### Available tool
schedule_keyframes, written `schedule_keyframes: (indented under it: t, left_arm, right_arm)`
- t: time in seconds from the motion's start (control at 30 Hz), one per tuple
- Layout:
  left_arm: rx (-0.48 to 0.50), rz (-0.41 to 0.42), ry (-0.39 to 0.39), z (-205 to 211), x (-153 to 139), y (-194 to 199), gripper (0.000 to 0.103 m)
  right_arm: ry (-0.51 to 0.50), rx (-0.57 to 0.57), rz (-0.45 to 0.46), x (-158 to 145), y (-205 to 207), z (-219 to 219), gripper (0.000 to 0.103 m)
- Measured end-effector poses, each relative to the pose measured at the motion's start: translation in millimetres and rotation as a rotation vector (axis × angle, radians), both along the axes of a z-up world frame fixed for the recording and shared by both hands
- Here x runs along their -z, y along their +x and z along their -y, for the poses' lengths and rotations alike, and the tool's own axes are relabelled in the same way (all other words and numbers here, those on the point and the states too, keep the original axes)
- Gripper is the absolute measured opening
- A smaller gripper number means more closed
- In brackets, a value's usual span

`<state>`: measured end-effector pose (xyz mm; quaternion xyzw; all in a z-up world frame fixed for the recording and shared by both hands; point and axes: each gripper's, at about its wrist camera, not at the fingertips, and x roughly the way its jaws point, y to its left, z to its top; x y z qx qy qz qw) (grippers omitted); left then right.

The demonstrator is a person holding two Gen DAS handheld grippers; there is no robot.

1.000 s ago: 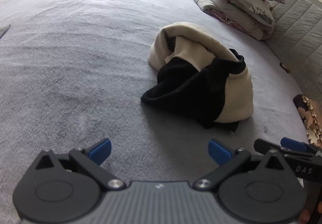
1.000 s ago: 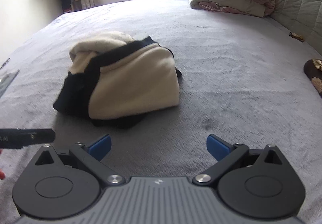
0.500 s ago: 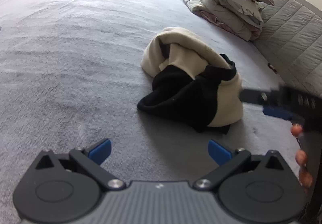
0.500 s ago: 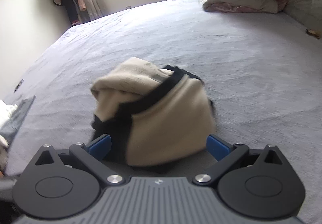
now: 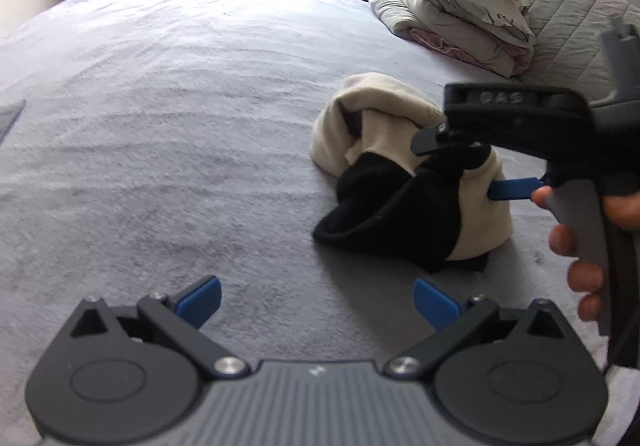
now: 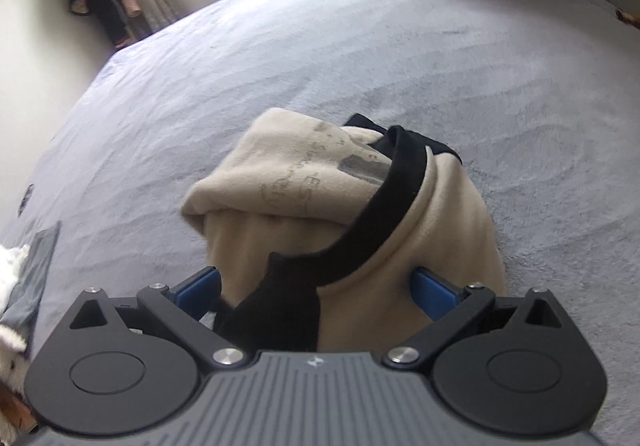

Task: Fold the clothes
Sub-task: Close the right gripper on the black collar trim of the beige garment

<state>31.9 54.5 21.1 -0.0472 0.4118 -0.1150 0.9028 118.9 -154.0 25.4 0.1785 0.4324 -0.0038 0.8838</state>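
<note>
While the grey bed point(image 5: 168, 93) spreads wide, one crumpled cream-and-black garment point(image 6: 320, 213) lies on its right half, near the stacked bedding point(image 5: 452, 5) at the far right. The right gripper point(image 6: 316, 286) straddles the garment's near edge, jaws wide apart, blue pads beside cloth. The left gripper point(image 5: 316, 298) hovers nearer, jaws spread, empty.

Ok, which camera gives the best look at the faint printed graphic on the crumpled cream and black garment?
The right wrist view: the crumpled cream and black garment fills the frame between the open right gripper, and its faint print faces the lens. The left wrist view shows the whole bundle from the side, print hidden.
</note>
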Motion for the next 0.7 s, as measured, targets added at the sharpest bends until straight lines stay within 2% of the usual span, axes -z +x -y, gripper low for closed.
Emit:
schedule_keyframes:
  t: [0.3, 0.6, 0.7]
  left_arm:
    - [-0.01, 0.023, 0.046, -5.1, -5.6, -0.4, 0.103]
    - [-0.019, 0.031, 0.074, -5.8, -8.0, -0.3, 0.103]
    - [-0.018, 0.026, 0.08, -4.7, -7.0, -0.2, 0.103]
  right_arm:
    - [-0.06, 0.0, 0.03, 14.2, 0.2, -8.8, 0.103]
    - [-0.131, -0.06, 0.01, 19.7, -3.4, -14.7, 0.103]
    - [-0.152, -0.05, -0.027, 24.3, -4.0, -14.1, 0.103]
